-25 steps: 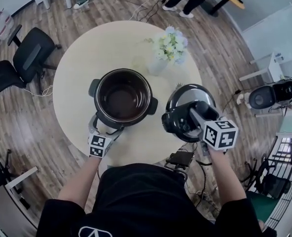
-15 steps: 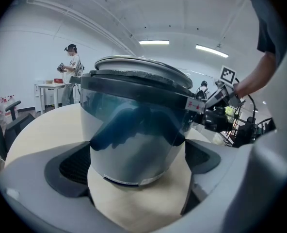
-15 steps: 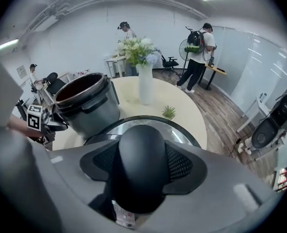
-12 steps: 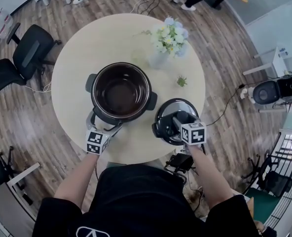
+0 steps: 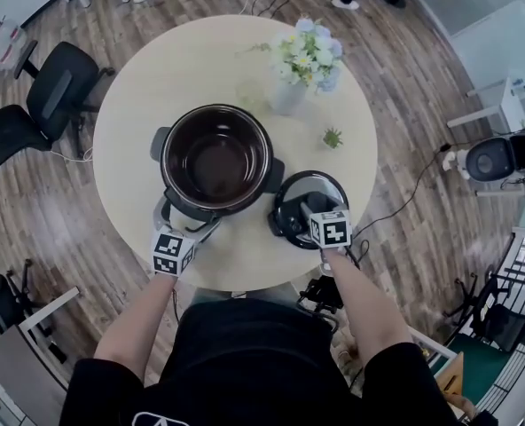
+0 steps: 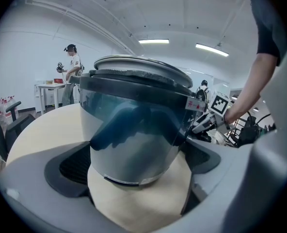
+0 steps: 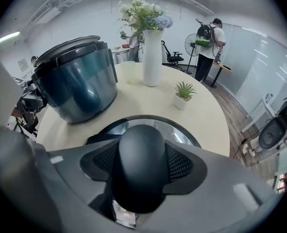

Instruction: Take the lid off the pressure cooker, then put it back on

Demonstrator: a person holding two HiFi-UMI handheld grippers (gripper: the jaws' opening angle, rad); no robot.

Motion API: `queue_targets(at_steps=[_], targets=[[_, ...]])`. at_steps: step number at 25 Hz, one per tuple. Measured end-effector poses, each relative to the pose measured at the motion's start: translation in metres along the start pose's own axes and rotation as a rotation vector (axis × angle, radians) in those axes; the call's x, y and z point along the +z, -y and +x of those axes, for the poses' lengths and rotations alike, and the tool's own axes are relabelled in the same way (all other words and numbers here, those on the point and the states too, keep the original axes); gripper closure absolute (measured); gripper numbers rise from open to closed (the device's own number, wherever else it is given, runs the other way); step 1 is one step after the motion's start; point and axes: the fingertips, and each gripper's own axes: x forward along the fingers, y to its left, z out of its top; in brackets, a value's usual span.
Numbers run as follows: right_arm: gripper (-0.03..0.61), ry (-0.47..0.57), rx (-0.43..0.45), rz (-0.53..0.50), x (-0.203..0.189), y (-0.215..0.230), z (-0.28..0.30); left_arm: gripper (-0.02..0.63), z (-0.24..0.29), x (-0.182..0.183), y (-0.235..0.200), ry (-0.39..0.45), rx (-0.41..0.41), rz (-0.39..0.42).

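Note:
The pressure cooker stands open on the round table, its dark inner pot showing. My left gripper is at its near side. In the left gripper view the jaws of my left gripper stand wide on either side of the pressure cooker's base, with gaps at the pads. The lid is low over the table just right of the pressure cooker. My right gripper is shut on the lid's black knob. The lid's shiny rim shows beyond my right gripper.
A white vase of flowers stands behind the cooker, and a small potted plant sits just beyond the lid. The table's edge runs close to the lid's right. Office chairs stand at the left, and people in the background.
My right gripper has come down with the lid, from high above the table's right side to just over the tabletop beside the cooker. The left gripper has stayed at the cooker.

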Motion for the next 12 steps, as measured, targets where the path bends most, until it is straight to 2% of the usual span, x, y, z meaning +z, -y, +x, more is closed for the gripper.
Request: queue_targets(at_steps=[12], targets=[[0.284, 0.027, 0.032, 0.059, -0.0025, 0.0036, 0.0095, 0.025, 0.0, -0.0007, 0.0001, -0.01, 0.006, 0.0]])
